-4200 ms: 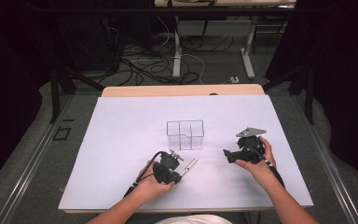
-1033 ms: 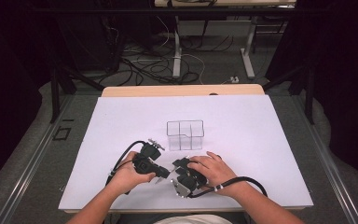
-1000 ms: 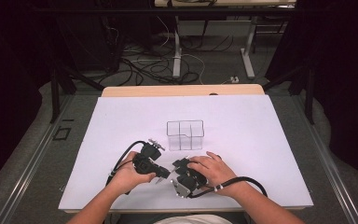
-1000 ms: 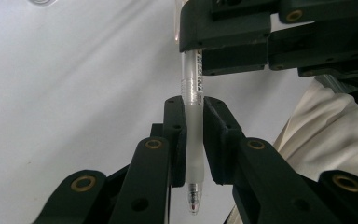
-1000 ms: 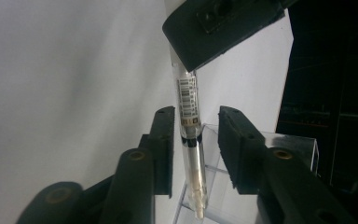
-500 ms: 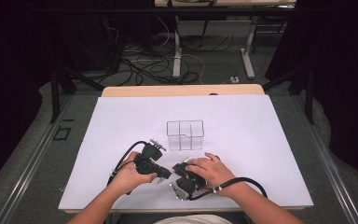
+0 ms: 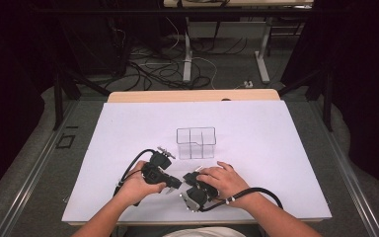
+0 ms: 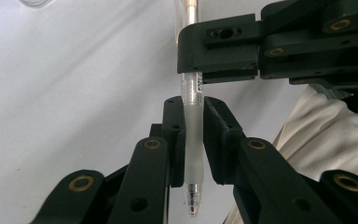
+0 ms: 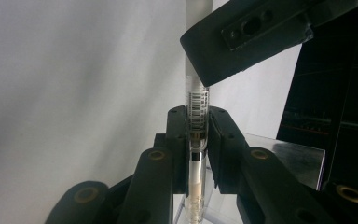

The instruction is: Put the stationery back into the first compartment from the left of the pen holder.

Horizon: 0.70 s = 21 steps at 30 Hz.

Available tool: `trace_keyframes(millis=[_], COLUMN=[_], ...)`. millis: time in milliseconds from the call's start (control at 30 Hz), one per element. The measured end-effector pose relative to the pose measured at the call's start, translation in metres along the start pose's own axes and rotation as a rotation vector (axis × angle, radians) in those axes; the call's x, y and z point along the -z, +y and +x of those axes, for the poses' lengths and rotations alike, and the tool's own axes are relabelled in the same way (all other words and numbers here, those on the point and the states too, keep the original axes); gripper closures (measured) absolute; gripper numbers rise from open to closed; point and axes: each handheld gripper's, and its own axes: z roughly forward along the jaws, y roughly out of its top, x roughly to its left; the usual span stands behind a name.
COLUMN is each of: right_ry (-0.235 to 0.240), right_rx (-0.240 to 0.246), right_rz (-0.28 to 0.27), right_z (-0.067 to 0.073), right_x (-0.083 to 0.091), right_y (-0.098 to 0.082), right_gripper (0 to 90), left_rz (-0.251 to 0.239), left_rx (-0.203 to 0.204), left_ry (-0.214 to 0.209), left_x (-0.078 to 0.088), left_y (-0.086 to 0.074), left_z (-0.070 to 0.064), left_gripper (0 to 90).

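Note:
A clear pen with a frosted grip sits between the pads of my left gripper, tip toward the camera. The jaws have just eased a touch, and the pads still press on it. Farther up the barrel, my right gripper is shut on the same pen at its barcode label; its jaws have just been closing on it. In the high view the left gripper and right gripper meet tip to tip at the table's front, over the white mat.
A clear, divided plastic box stands just behind the hands, mid-table, and its corner lies close under the right gripper. A white sleeve is beside the left gripper. Cables trail from both grippers toward the front edge.
Since the earliest frame the right hand has come from the right of the box over to the left gripper. Over the last second neither hand has shifted.

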Motion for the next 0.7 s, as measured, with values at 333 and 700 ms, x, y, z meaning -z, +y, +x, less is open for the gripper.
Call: trace_keyframes(millis=[333,700], right_ry=[-0.009,-0.027], right_rx=[-0.013,-0.087], right_rz=[0.000,-0.015], right_z=[-0.002,-0.008], right_x=[0.000,0.001], right_y=[-0.002,-0.007], right_gripper=[79.7,79.8], left_rz=[-0.103,-0.235], left_rx=[0.015,0.053], left_ry=[0.055,0.214], left_x=[0.013,0.023], left_y=[-0.003,-0.007], left_z=[0.012,0.040], left_gripper=[57.9,41.2])
